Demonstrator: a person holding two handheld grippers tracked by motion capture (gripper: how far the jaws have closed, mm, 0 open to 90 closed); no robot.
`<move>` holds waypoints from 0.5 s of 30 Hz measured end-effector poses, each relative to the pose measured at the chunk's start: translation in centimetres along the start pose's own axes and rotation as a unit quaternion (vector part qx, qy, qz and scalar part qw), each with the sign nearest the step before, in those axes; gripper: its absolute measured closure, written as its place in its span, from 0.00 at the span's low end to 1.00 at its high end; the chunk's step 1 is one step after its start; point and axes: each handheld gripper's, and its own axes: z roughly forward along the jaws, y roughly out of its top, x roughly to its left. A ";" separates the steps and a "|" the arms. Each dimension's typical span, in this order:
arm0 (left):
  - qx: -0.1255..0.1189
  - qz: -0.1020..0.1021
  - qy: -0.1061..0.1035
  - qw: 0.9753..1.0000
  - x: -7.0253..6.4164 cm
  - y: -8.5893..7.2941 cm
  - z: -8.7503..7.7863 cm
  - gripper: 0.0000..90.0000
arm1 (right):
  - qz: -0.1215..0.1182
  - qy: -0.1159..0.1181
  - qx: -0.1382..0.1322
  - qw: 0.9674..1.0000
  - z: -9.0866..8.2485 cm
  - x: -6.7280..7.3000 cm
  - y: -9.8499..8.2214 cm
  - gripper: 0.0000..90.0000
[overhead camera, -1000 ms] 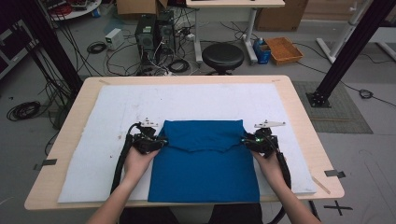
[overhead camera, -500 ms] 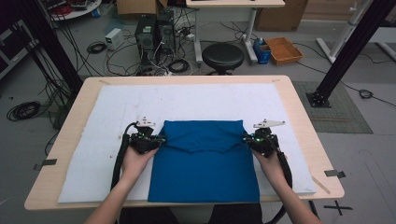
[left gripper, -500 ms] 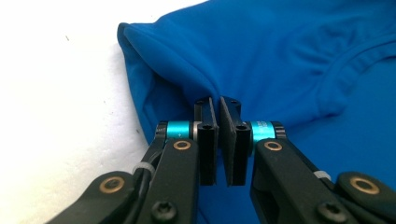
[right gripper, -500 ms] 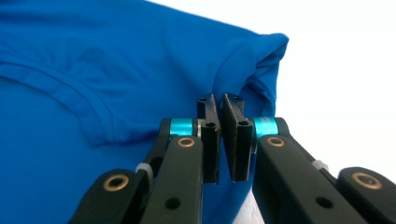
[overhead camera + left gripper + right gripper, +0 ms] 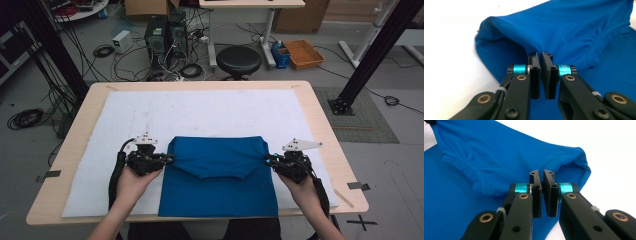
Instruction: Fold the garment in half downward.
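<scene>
A smooth, stretchy blue knit garment (image 5: 220, 175) lies near the front of a white felt-like mat (image 5: 200, 112) on the pale wooden table (image 5: 320, 115). Its far part is folded toward the person, the curved neckline pointing near. The left gripper (image 5: 540, 56) and right gripper (image 5: 541, 175) pinch the fold's side edges, jaws narrowed onto fabric. A black round stool (image 5: 238, 60) stands beyond.

The shirt's (image 5: 218, 177) near hem runs past the counter (image 5: 320, 120) edge, out of sight. Its folded-over top hides the layer beneath. Whether cloth sits between each gripper's near-closed jaws cannot be told.
</scene>
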 end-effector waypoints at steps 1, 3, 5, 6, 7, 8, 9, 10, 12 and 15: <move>0.000 0.003 -0.003 1.000 -0.3 -0.2 -0.2 0.95 | -0.002 0.002 -0.001 1.000 -0.4 0.2 -0.2 0.96; 0.001 0.006 -0.008 1.000 -1.1 -0.7 -0.6 0.95 | -0.006 0.004 -0.001 1.000 -1.2 0.6 -0.7 0.96; 0.006 0.010 -0.015 1.000 -1.8 -1.2 -1.0 0.95 | -0.008 0.010 -0.002 1.000 -2.0 1.0 -1.2 0.96; 0.007 0.011 -0.018 1.000 -2.1 -1.5 -1.3 0.95 | -0.012 0.010 -0.003 1.000 -2.4 1.2 -1.4 0.96; 0.007 0.012 -0.022 1.000 -2.4 -1.8 -1.5 0.95 | -0.016 0.012 -0.004 1.000 -2.8 1.5 -1.6 0.96; 0.008 0.011 -0.027 1.000 -2.7 -2.0 -1.7 0.95 | -0.018 0.014 -0.002 1.000 -3.2 1.7 -1.9 0.96; 0.009 0.012 -0.032 0.999 -3.0 -2.2 -2.0 0.95 | -0.024 0.015 -0.003 1.000 -3.6 2.0 -2.1 0.96; 0.011 0.014 -0.034 0.999 -3.3 -2.4 -2.2 0.95 | -0.027 0.014 -0.002 1.000 -4.0 2.3 -2.3 0.96; 0.014 0.018 -0.037 0.999 -3.9 -2.8 -2.6 0.95 | -0.034 0.016 -0.002 0.999 -4.6 2.7 -2.8 0.96; 0.017 0.022 -0.041 0.999 -4.6 -3.5 -3.0 0.95 | -0.042 0.017 0.000 0.999 -5.2 3.5 -3.5 0.96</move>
